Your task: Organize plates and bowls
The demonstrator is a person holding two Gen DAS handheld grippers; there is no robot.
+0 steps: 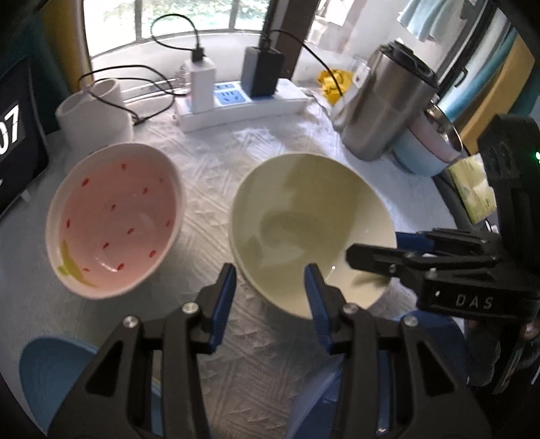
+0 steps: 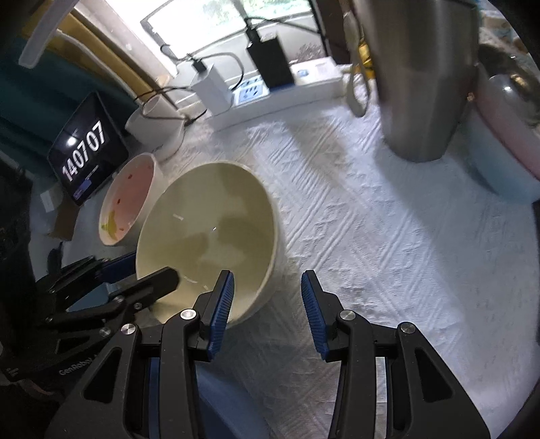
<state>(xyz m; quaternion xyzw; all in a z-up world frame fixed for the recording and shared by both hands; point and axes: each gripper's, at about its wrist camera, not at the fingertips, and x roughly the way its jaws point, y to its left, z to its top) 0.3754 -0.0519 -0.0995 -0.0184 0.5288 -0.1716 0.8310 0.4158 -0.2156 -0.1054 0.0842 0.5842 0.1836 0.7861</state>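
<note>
Right hand-held gripper [image 1: 371, 248] reads "DAS"; clock [image 2: 88, 148] shows "1407 07".

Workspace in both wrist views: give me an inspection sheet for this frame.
Surface: table under a white textured cloth.
Job's things: cream bowl and pink bowl side by side, both empty; blue dish at the near edge.
Clutter: steel tumbler, white cups, pastel pot, clock screen.
Grippers: left gripper open, straddling the cream bowl's near rim; right gripper open, one finger over its rim.
Cables: power strip with chargers, black leads.
Surroundings: window behind.
</note>
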